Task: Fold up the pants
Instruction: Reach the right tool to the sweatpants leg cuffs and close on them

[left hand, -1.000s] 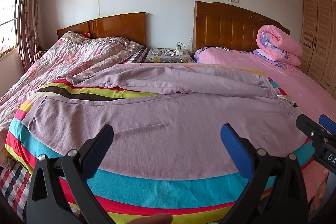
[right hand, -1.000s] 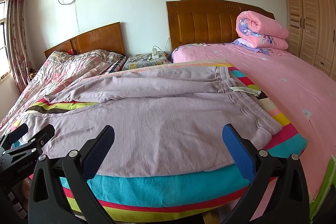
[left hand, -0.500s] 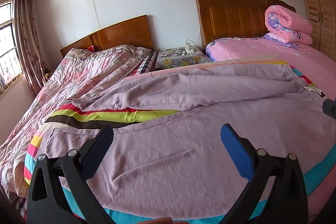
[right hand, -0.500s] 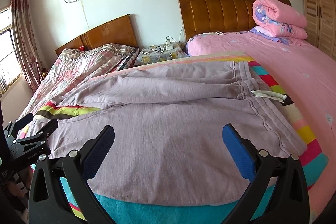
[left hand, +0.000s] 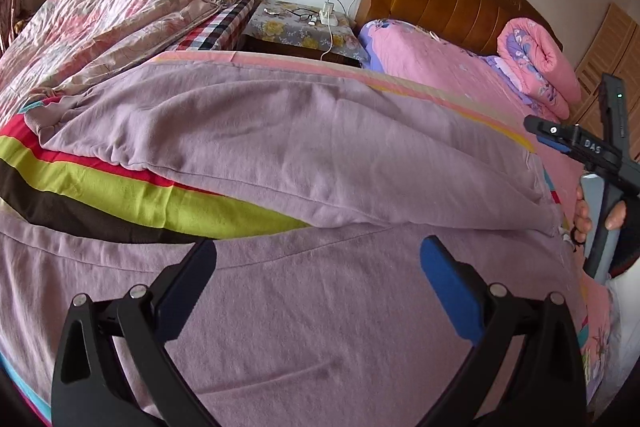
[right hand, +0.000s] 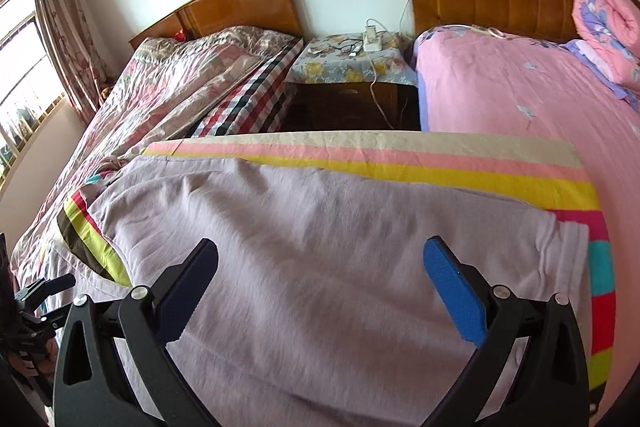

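Observation:
Lilac pants (left hand: 304, 155) (right hand: 320, 239) lie spread flat on a striped towel (left hand: 120, 199) (right hand: 440, 163), legs pointing left, waistband (right hand: 568, 251) at the right. My left gripper (left hand: 320, 283) hovers open over the near leg, close to the crotch split, nothing between its fingers. My right gripper (right hand: 320, 283) hangs open above the hip area near the waistband, holding nothing. In the left wrist view the right gripper (left hand: 556, 139) shows at the right edge with a hand (left hand: 584, 215) on its handle. The left gripper (right hand: 44, 291) appears at the lower left of the right wrist view.
The towel bridges two beds: a floral quilted one (right hand: 172, 87) on the left and a pink one (right hand: 520, 99) on the right. A nightstand (right hand: 352, 67) with cables stands between them. A rolled pink quilt (right hand: 604, 27) lies by the right headboard.
Both grippers have moved forward and down over the pants, so the fabric now fills the lower views. Both stay open.

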